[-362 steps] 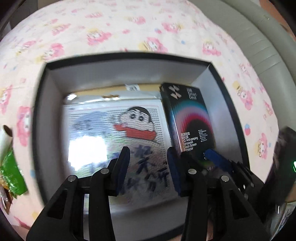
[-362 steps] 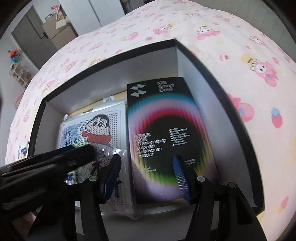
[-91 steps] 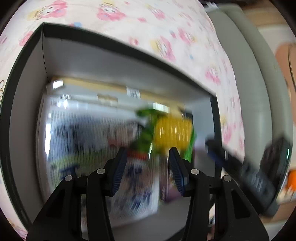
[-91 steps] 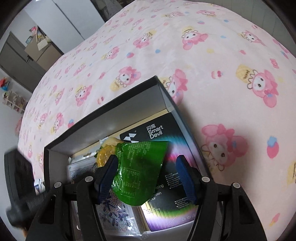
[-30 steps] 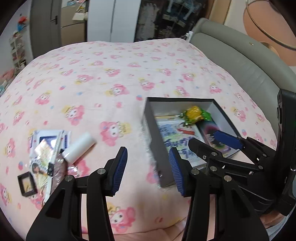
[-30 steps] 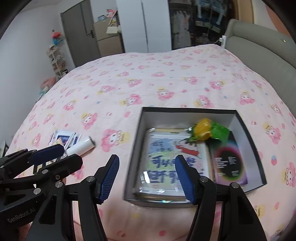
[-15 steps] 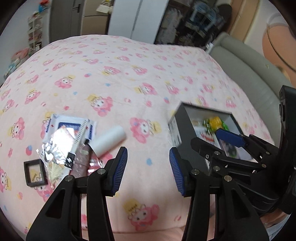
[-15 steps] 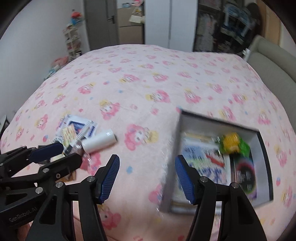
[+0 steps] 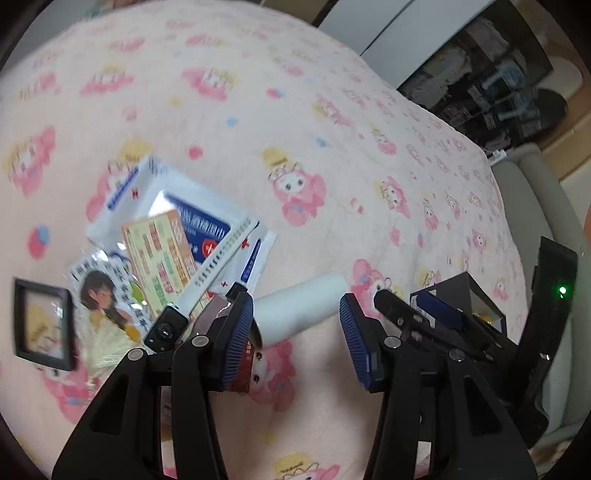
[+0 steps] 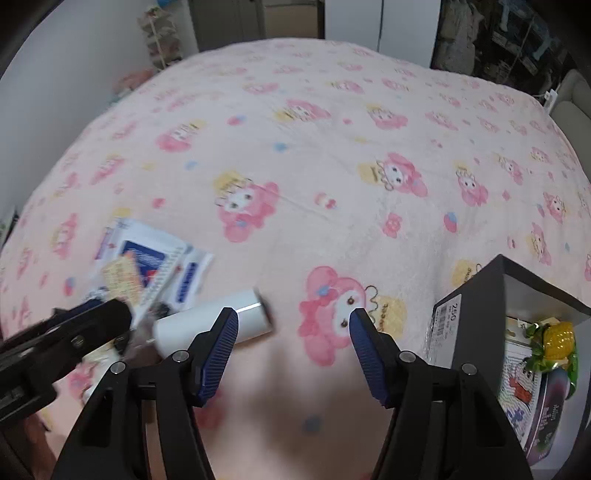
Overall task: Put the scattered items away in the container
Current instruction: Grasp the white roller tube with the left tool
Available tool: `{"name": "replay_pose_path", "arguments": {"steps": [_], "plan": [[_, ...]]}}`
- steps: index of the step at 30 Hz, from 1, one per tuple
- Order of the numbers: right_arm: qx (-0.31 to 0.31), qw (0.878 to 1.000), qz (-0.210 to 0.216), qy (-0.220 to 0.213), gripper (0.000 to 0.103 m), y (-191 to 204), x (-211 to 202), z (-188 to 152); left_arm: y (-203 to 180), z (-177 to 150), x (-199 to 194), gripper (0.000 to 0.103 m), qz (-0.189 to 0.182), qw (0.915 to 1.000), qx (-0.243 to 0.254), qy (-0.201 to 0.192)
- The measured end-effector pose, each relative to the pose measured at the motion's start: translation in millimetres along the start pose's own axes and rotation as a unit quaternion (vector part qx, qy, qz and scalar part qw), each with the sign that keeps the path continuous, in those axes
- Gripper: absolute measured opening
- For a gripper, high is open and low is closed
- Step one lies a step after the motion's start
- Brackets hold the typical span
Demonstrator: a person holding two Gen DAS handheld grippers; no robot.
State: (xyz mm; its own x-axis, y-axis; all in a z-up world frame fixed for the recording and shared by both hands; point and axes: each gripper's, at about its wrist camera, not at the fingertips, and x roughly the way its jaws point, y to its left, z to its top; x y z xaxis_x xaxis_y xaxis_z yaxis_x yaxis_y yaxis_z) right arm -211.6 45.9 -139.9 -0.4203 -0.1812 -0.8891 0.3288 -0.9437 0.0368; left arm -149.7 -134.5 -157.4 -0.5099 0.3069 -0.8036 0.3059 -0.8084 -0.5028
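Note:
A white tube (image 9: 299, 310) lies on the pink blanket, just ahead of my left gripper (image 9: 297, 338), which is open and holds nothing. Left of the tube is a heap: a white-and-blue packet (image 9: 192, 206), a yellow-green card (image 9: 162, 254), a photo card (image 9: 103, 291) and a small black frame (image 9: 40, 328). My right gripper (image 10: 293, 350) is open and empty, with the tube (image 10: 214, 321) by its left finger. The black box (image 10: 476, 306) sits at the right. It holds a green-and-yellow snack bag (image 10: 554, 339), a printed sheet and a dark flat package (image 10: 554, 417).
The bed's pink cartoon blanket (image 10: 332, 166) stretches away behind the items. A grey headboard (image 9: 535, 206) runs along the right side. White wardrobe doors (image 10: 402, 26) and dark shelves stand beyond the bed. In the right wrist view the left gripper (image 10: 74, 332) crosses the lower left.
Both grippers have swung left, away from the box, and come down toward the scattered heap. The tube and packets now look much larger, and the box has slid to the right edge.

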Motion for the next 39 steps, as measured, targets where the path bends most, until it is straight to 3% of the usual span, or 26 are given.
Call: {"name": "replay_pose_path", "arguments": {"steps": [8,12,23,28,34,39], "plan": [[0.061,0.995,0.083,0.019,0.06,-15.2,50.3,2.6,20.1,-0.7,27.1,0.048,-0.021,0.9994,-0.025,0.007],[0.051,0.989,0.134,0.033,0.06,-5.3,52.4,-3.7,15.5,-2.3,31.6,0.048,-0.046,0.9986,-0.017,0.019],[0.025,0.987,0.136,0.079,0.059,0.3,27.8,-41.2,13.3,-21.8,23.7,0.047,-0.082,0.9939,-0.023,0.07],[0.014,0.997,0.07,0.04,0.059,-12.8,10.0,-40.2,16.8,-23.5,23.5,0.047,-0.069,0.9942,-0.041,0.073],[0.104,0.986,0.132,0.015,0.059,-36.4,22.3,-28.3,25.2,-18.1,20.5,0.047,-0.065,0.9948,-0.064,0.045],[0.149,0.974,0.172,0.016,0.059,-43.4,48.7,-23.2,33.4,-14.3,29.7,0.047,-0.095,0.9905,-0.087,0.047]]}}
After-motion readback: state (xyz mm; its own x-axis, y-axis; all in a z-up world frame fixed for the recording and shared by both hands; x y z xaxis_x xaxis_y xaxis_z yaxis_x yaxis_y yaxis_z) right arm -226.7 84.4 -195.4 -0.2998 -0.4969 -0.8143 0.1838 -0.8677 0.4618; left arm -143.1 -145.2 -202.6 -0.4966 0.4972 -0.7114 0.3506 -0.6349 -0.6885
